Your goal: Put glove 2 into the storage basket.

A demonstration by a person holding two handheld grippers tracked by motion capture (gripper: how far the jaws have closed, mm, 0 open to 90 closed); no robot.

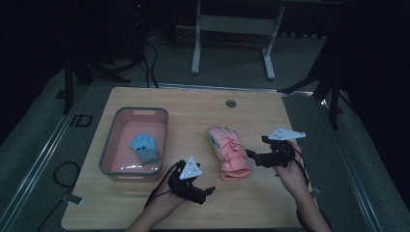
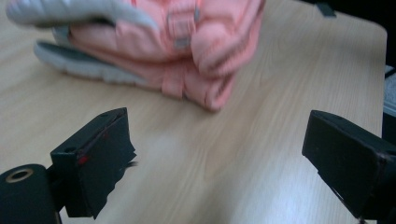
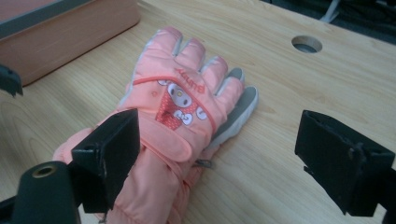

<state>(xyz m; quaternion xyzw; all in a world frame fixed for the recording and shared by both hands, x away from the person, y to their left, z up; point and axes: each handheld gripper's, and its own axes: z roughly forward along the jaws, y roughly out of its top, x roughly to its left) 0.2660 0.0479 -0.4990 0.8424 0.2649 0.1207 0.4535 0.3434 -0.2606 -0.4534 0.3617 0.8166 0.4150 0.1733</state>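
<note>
the wooden bench (image 1: pixel 251 203) is carrying three items under dim lighting. a pink basin (image 1: pixel 109 153) with a grey rim is sitting at about 9 o'clock from the bench centre, and a small blue glove (image 1: pixel 144 147) is lying flat inside it, toward its right half. a pink ski glove (image 1: pixel 228 151) is lying just right of centre, cuff toward the person and fingers pointing to 12 o'clock; in the right tool view its back is facing up, showing a cartoon patch and grey edging along the fingers. a round hole (image 1: pixel 230 103) is sitting in the bench top at 12 o'clock from the pink glove.

the left tool (image 1: pixel 207 190) is hovering near the front edge, at roughly 7 o'clock from the pink glove and just right of the basin's near corner. its jaws are standing spread wide with bare wood between them, and the glove's cuff end is lying beyond them, apart from both.

the right tool (image 1: pixel 257 144) is hovering at 3 o'clock from the pink glove, pointing toward it. its jaws are also standing spread wide, holding nothing; in its own view the left jaw is overlapping the cuff, but contact cannot be told.
</note>
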